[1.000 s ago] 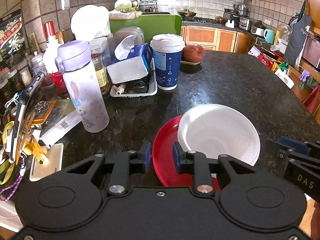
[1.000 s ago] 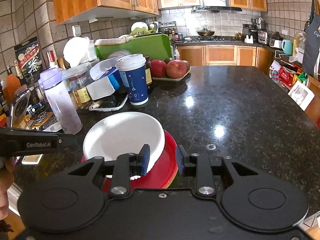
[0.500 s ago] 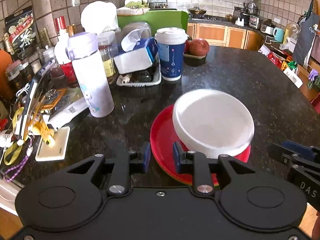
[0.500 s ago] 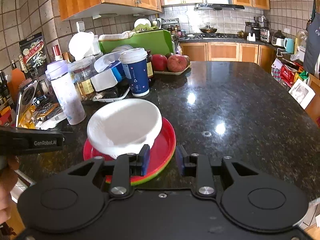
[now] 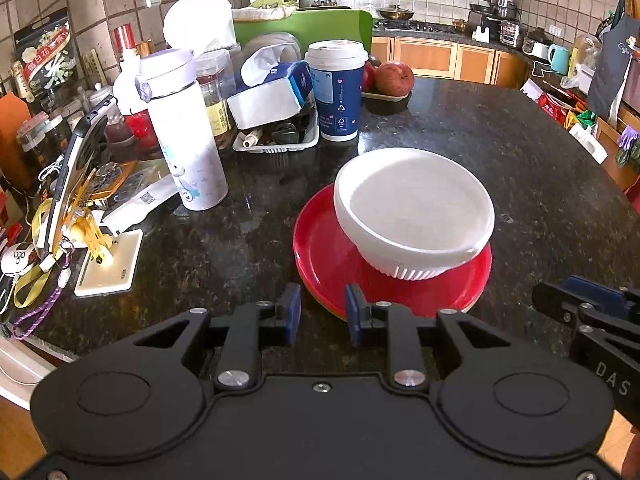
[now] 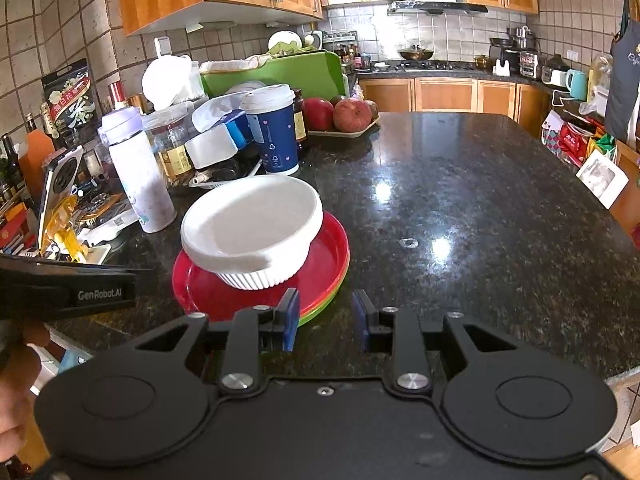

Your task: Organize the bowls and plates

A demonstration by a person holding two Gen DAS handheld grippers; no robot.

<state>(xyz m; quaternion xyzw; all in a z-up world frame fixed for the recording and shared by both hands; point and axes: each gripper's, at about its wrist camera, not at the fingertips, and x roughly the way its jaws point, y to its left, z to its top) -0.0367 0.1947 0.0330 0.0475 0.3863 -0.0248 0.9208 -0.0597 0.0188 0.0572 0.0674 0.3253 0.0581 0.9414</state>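
Both claws, left claw (image 5: 320,314) and right claw (image 6: 326,318), hang part-open and empty near the red plate (image 5: 328,248); the white bowl (image 5: 414,212) sits tilted, so level it gently.

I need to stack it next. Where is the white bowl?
In both wrist views the white bowl sits on the red plate, just ahead of the grippers, near the blue cup.

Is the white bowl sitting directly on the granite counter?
No, the white bowl sits on the red plate, which tops a small stack on the counter.
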